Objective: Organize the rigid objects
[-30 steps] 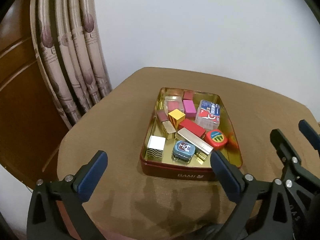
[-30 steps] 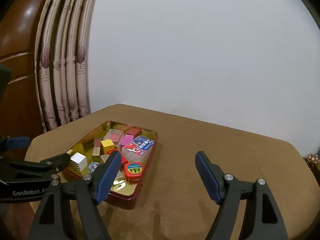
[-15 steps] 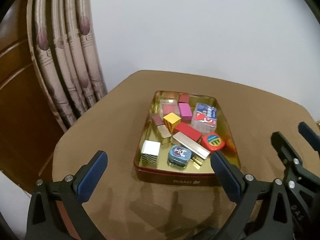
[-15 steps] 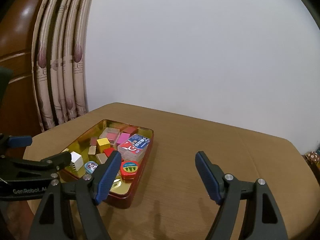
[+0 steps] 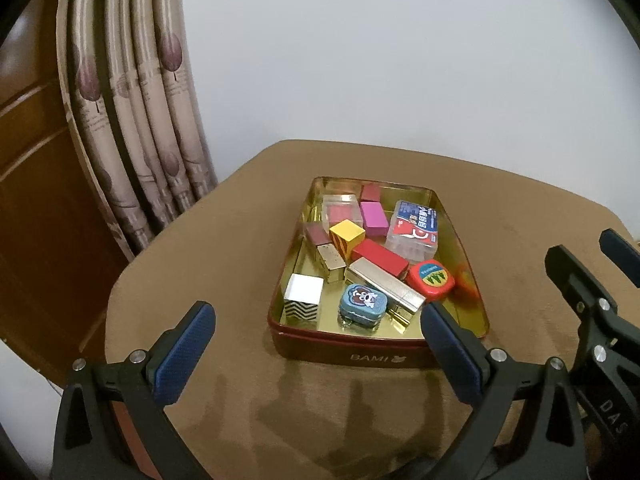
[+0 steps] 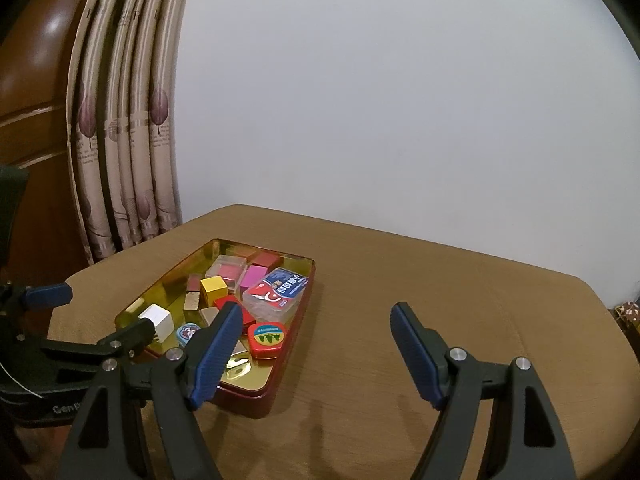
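Observation:
A red tin tray with a gold inside (image 5: 344, 350) (image 6: 296, 316) sits on the brown table and holds several small rigid objects: a yellow cube (image 5: 347, 231) (image 6: 213, 286), a red box (image 5: 380, 256), a gold bar (image 5: 386, 284), a blue tin (image 5: 363, 300), a red round-cornered case (image 5: 431, 279) (image 6: 267, 336), a clear card box (image 5: 416, 228) (image 6: 276, 292), a pink block (image 5: 373, 219) and a white zigzag cube (image 5: 304, 295) (image 6: 158, 319). My left gripper (image 5: 316, 354) is open and empty, in front of the tray. My right gripper (image 6: 316, 356) is open and empty, right of the tray.
The brown cloth-covered table (image 6: 440, 292) has rounded corners and a drop at its edges. A patterned curtain (image 5: 136, 128) and a wooden panel (image 5: 36, 200) stand at the left. A white wall (image 6: 380, 100) is behind. The right gripper also shows in the left wrist view (image 5: 592, 280).
Both grippers have drawn back and up a little from the tray, so it looks smaller and farther off. Both stay open. The objects in the tray have not moved.

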A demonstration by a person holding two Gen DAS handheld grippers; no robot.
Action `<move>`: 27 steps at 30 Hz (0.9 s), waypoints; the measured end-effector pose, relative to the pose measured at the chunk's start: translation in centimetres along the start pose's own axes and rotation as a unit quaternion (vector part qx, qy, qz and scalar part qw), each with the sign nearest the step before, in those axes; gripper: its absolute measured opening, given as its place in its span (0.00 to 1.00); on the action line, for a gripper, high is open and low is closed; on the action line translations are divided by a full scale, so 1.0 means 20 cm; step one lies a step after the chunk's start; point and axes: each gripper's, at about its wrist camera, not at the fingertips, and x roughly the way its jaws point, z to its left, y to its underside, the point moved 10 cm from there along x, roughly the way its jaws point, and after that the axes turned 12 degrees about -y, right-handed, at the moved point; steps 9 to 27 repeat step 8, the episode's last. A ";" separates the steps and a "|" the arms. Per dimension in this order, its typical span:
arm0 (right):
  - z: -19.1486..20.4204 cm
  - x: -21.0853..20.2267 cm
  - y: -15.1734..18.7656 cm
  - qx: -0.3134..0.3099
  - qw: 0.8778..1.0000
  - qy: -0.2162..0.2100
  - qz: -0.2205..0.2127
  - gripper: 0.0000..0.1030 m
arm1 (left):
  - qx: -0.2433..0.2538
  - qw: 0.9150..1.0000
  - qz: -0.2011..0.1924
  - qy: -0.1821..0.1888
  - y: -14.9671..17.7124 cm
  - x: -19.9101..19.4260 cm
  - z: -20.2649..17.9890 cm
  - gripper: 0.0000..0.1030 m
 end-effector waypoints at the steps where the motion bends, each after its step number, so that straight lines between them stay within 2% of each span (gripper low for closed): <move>1: 0.00 0.00 0.00 -0.001 1.000 0.000 -0.001 0.76 | 0.000 1.000 0.003 0.000 0.00 0.00 0.00 0.99; 7: 0.02 -0.01 -0.01 -0.004 1.000 -0.002 -0.003 0.76 | 0.007 1.000 0.007 -0.021 0.00 -0.03 0.02 0.99; 27: 0.02 -0.01 -0.02 -0.004 1.000 -0.003 -0.003 0.76 | 0.005 1.000 0.006 -0.021 0.00 -0.03 0.03 0.99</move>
